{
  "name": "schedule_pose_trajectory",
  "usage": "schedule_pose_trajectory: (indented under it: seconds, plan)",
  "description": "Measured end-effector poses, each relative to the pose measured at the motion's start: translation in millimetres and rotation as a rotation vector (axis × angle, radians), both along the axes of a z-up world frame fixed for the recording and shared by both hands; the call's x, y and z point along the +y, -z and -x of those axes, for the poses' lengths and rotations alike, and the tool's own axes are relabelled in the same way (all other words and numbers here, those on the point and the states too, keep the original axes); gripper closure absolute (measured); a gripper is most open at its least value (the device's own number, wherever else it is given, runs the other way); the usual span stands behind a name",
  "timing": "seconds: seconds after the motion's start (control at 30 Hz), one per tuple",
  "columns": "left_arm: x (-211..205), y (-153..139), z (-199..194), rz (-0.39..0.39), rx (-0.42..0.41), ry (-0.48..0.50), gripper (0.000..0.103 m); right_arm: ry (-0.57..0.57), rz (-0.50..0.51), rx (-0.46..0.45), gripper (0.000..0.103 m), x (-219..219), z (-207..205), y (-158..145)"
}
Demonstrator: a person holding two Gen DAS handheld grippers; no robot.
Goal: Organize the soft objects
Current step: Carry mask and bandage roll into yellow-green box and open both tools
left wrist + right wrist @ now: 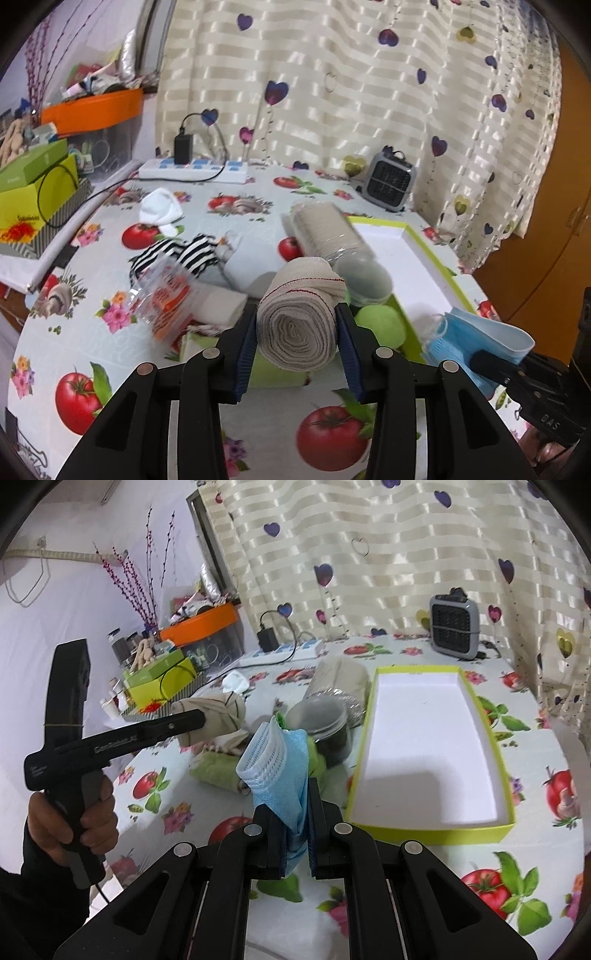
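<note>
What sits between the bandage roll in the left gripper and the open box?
The left gripper holds the bandage roll above the table. Between it and the open box lie a sleeve of plastic cups on its side and a green ball at the box's near edge. The box's inside looks bare.

Between the matt black plastic fingers of the left hand-held gripper [299,334] sits a coarse woven cloth bandage roll [301,321], over the table's [221,424] glossy printed oilcloth, beside a smooth cardboard box [436,827].
</note>
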State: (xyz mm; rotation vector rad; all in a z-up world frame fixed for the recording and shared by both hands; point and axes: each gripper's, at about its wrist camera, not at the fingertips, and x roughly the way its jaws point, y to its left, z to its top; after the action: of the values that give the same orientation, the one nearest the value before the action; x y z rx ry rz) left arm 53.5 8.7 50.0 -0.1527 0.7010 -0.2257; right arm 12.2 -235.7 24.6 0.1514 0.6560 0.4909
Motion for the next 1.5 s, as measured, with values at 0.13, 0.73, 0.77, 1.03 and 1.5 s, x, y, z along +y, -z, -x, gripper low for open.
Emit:
schedule_pose_trajectory:
  seconds: [0.13, 0.73, 0.77, 1.03, 1.5]
  plan:
    - [-15, -12, 2, 0.009, -0.024, 0.034, 0.063, 0.047, -0.006, -0.024, 0.095, -14, -2, -7]
    - [-125, -24, -20, 0.011, -0.046, 0.242, 0.063, 0.229, -0.034, -0.012, 0.095, -80, -40, 0]
    - [-130, -21, -23, 0.010, -0.035, 0.248, 0.063, 0.233, -0.035, -0.005, 0.095, -82, -43, 2]
    - [-163, 1, -50, -0.028, 0.029, 0.286, 0.063, 0.262, -0.031, 0.055, 0.095, -95, -73, 18]
    - [-185, 21, -76, -0.017, 0.094, 0.332, 0.062, 0.272, 0.029, 0.089, 0.064, -99, -77, 27]
